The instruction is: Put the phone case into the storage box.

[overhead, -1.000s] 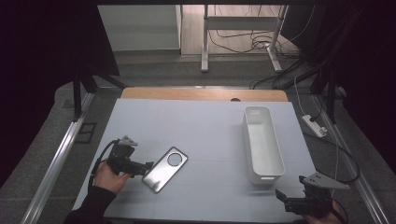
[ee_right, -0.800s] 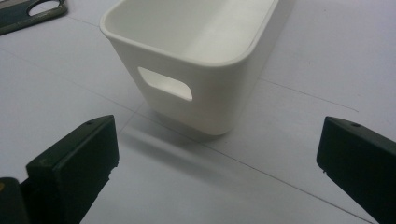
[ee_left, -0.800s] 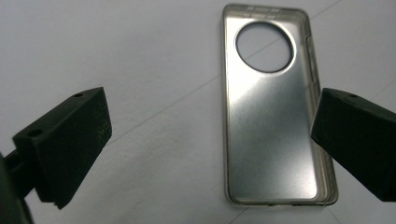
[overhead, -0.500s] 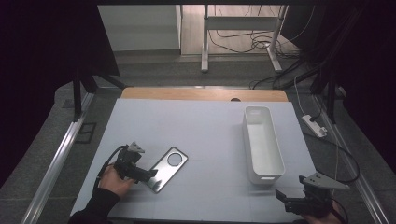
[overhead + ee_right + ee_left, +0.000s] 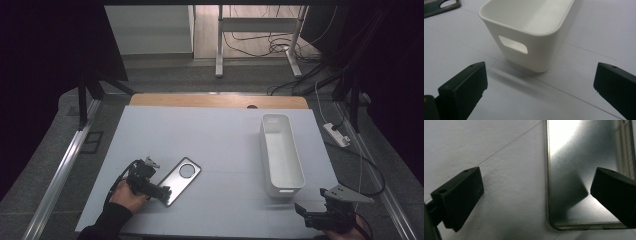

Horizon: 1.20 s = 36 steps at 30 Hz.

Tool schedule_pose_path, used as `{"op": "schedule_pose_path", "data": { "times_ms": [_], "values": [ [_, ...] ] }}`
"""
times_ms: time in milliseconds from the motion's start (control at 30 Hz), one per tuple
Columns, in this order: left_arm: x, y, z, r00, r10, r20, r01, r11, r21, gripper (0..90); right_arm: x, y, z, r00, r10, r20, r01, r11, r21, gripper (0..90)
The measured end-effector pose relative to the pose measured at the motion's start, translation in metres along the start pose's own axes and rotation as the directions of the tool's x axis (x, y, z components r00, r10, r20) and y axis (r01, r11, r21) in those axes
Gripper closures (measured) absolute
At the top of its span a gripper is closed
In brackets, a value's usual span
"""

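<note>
left gripper (image 5: 162, 192): jaws wide, straddling near corner of plate (image 5: 179, 175) | plate: flat on bench (image 5: 210, 140), front left | right gripper (image 5: 306, 212): jaws wide, empty, front right, facing near end of bin (image 5: 281, 155) | bin: upright, right side

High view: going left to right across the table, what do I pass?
Left gripper, at the near-left → metal plate with a round hole, lying flat → white bin, standing empty → right gripper, at the near-right edge.
</note>
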<state>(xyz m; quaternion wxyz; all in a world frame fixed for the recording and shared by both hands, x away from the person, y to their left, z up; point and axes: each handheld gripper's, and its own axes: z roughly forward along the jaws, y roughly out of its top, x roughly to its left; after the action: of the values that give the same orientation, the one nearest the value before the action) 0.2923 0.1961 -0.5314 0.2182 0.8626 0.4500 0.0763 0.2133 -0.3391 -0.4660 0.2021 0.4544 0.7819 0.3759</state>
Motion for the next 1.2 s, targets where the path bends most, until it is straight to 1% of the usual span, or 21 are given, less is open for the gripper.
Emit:
{"op": "schedule_pose_path", "data": {
  "times_ms": [67,100,233,267,367,400,467,533,567,633,667,700,733,767,833,900,933,967,1033,1100,1200],
  "values": [
    [-0.001,0.000,0.002,1.0000,-0.002,0.004,0.002,1.0000,0.006,0.0,0.000,0.000,0.000,1.0000,-0.001,0.000,0.001,1.000,0.000,0.0],
    [0.000,0.000,0.002,0.9999,-0.015,0.003,0.015,0.9999,0.007,0.0,0.000,0.000,0.000,1.0000,-0.001,0.000,0.001,1.000,0.000,0.0],
    [-0.001,0.001,0.001,0.9995,-0.029,-0.006,0.030,0.9995,0.010,1.5,0.000,0.000,0.000,1.0000,-0.002,-0.001,0.002,1.000,0.002,0.0],
    [0.000,0.001,-0.002,0.9992,-0.038,-0.012,0.038,0.9992,0.006,8.5,0.000,0.000,0.000,1.0000,-0.003,-0.001,0.003,1.000,0.003,0.0],
    [0.001,0.001,-0.005,0.9992,-0.038,-0.011,0.038,0.9993,0.006,21.3,0.000,0.000,0.000,1.0000,0.000,-0.001,0.000,1.000,0.001,0.0],
    [0.001,0.001,-0.007,0.9991,-0.042,-0.011,0.042,0.9991,0.009,21.3,0.000,0.000,0.000,1.0000,0.000,-0.001,0.000,1.000,0.002,0.0],
    [0.002,0.001,-0.009,0.9987,-0.051,-0.008,0.051,0.9986,0.011,30.3,0.000,0.000,0.000,1.0000,0.000,-0.001,0.000,1.000,0.003,0.0],
    [0.001,0.002,-0.009,0.9985,-0.055,-0.003,0.055,0.9983,0.019,32.3,0.000,0.000,0.000,1.0000,-0.001,0.001,0.001,1.000,0.005,0.0],
    [0.001,0.003,-0.009,0.9989,-0.047,-0.001,0.047,0.9986,0.023,31.1,0.000,0.000,0.000,1.0000,-0.001,0.001,0.001,1.000,0.005,0.0],
    [0.000,0.003,-0.009,0.9992,-0.040,0.000,0.040,0.9989,0.026,32.7,0.000,0.000,0.000,1.0000,0.000,-0.002,0.000,1.000,0.004,0.0],
    [0.001,0.003,-0.011,0.9992,-0.039,0.002,0.039,0.9991,0.019,38.0,0.000,0.000,0.000,1.0000,0.001,-0.002,-0.001,1.000,0.005,0.0],
    [0.001,0.003,-0.012,0.9994,-0.035,0.007,0.035,0.9992,0.018,47.1,0.000,0.000,0.001,1.0000,0.002,-0.002,-0.002,1.000,0.006,0.0],
    [0.001,0.003,-0.012,0.9994,-0.035,0.007,0.035,0.9992,0.018,50.8,0.000,0.000,0.000,1.0000,0.001,-0.002,-0.001,1.000,0.008,0.0],
    [0.001,0.003,-0.012,0.9993,-0.034,0.016,0.034,0.9993,0.019,50.8,0.000,0.000,0.000,1.0000,0.001,-0.002,-0.001,1.000,0.008,0.0],
    [0.000,0.004,-0.012,0.9991,-0.032,0.027,0.032,0.9992,0.024,57.6,0.000,0.000,0.001,1.0000,0.001,-0.002,-0.001,1.000,0.007,0.0],
    [0.001,0.004,-0.012,0.9973,-0.036,0.063,0.035,0.9991,0.024,67.8,0.000,0.000,0.001,1.0000,0.001,-0.003,-0.001,1.000,0.008,0.0],
    [0.001,0.005,-0.012,0.9958,-0.037,0.083,0.035,0.9991,0.024,75.8,0.000,0.000,0.001,1.0000,0.000,-0.003,0.000,1.000,0.008,0.0],
    [0.001,0.005,-0.012,0.9949,-0.038,0.094,0.036,0.9991,0.024,79.7,0.000,0.000,0.001,1.0000,0.001,-0.002,-0.001,1.000,0.008,0.0],
    [0.002,0.005,-0.011,0.9944,-0.049,0.094,0.046,0.9986,0.026,82.0,0.000,0.000,0.001,1.0000,0.001,-0.001,0.000,1.000,0.010,0.0],
    [0.004,0.005,-0.011,0.9944,-0.055,0.090,0.053,0.9983,0.021,87.3,0.000,0.000,0.001,1.0000,0.000,-0.002,0.000,1.000,0.011,0.0],
    [0.004,0.005,-0.011,0.9941,-0.056,0.093,0.054,0.9983,0.023,88.1,0.000,0.000,0.001,1.0000,0.001,-0.002,-0.001,1.000,0.009,0.0]
  ]
}}
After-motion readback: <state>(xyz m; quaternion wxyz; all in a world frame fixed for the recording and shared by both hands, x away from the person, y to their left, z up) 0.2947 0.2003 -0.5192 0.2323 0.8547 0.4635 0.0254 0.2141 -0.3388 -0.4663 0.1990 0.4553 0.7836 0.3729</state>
